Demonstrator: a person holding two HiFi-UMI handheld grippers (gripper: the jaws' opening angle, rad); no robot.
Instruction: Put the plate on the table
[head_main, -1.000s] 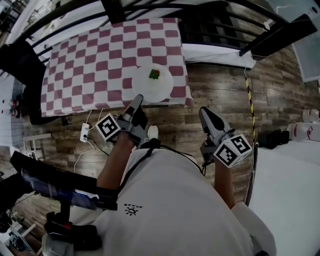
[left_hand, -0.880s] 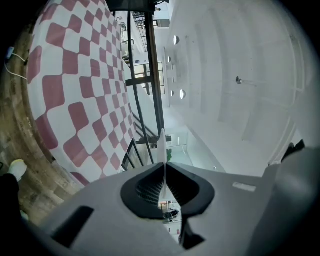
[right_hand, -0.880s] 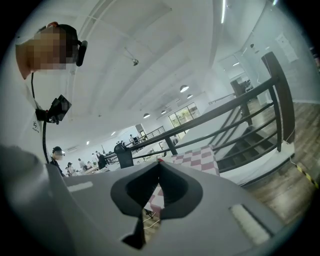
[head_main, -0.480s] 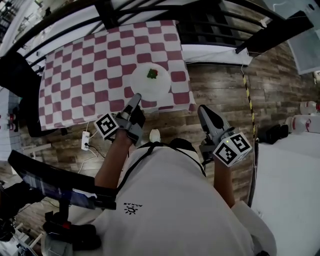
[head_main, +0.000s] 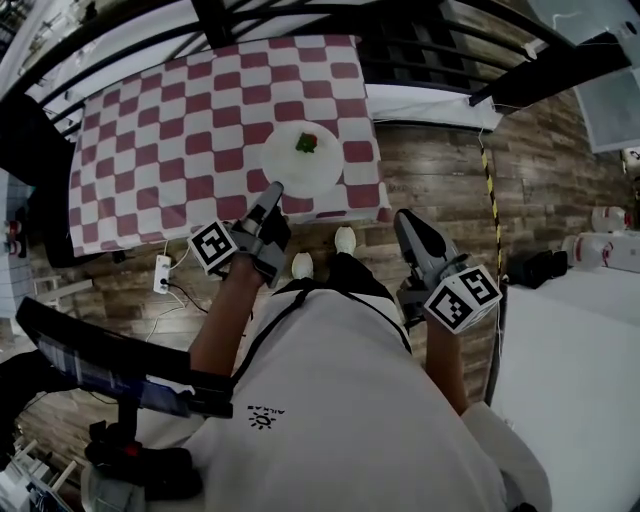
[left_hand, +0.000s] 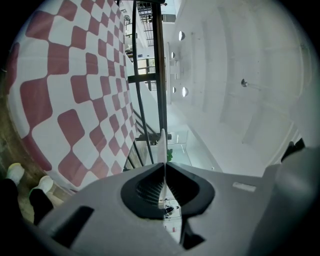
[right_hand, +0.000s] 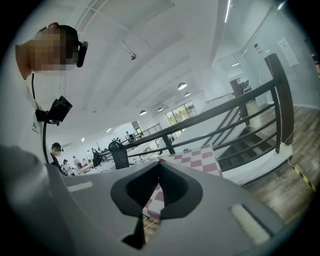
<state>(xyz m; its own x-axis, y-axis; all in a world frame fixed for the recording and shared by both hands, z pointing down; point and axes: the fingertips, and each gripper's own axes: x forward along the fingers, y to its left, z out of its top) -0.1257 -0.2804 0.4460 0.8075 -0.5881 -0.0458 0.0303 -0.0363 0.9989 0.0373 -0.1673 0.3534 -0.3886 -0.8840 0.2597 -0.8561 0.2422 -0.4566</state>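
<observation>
A white plate (head_main: 303, 158) carrying a small green and red piece of food lies over the near right part of the pink-and-white checkered table (head_main: 170, 120). My left gripper (head_main: 272, 190) is shut on the plate's near rim. In the left gripper view the plate (left_hand: 162, 145) shows edge-on, pinched between the closed jaws of the left gripper (left_hand: 163, 161). I cannot tell whether the plate rests on the cloth. My right gripper (head_main: 405, 222) hangs over the wooden floor to the right of the table; the right gripper (right_hand: 159, 162) is shut, with nothing held.
A black railing (head_main: 300, 15) runs behind the table. A white-covered surface (head_main: 430, 105) lies to its right. A power strip (head_main: 161, 272) with cables sits on the floor at left. My shoes (head_main: 343, 240) stand near the table edge. A black stand (head_main: 100, 370) is at lower left.
The left gripper has carried the plate farther in over the table from its near edge. I have stepped closer to the table, and the right gripper came along.
</observation>
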